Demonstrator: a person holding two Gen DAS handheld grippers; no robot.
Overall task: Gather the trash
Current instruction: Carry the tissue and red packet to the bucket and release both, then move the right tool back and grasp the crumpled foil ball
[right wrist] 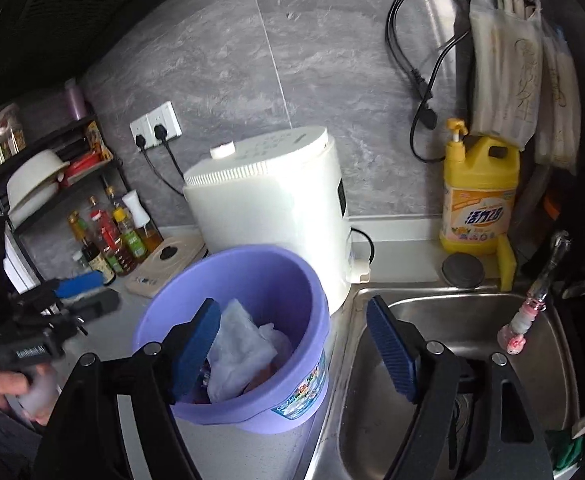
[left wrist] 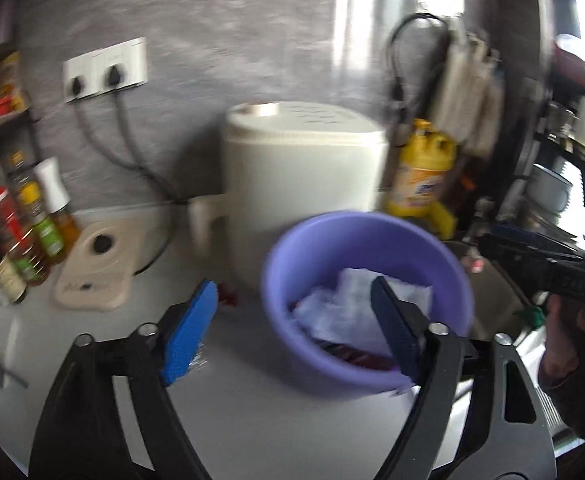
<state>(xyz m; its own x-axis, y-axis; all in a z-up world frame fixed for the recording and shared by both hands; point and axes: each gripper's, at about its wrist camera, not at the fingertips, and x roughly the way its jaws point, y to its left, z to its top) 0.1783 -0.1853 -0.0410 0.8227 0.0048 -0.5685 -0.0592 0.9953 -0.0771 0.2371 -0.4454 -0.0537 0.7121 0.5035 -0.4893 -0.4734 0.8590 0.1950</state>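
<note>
We see the purple bin (right wrist: 232, 336) holding crumpled white tissue (right wrist: 238, 354) on the bench (right wrist: 228, 450); left claw (left wrist: 292, 332) and right claw (right wrist: 292, 354) both gape, empty

Left wrist view: heavy motion blur throughout, bottles (left wrist: 20, 232) smeared; blown-out daylight at upper right. Right wrist view: sharp, even soft light, glare streak on wall tile (right wrist: 444, 12). Both: strong fisheye curvature, dark vignetted corners.
</note>
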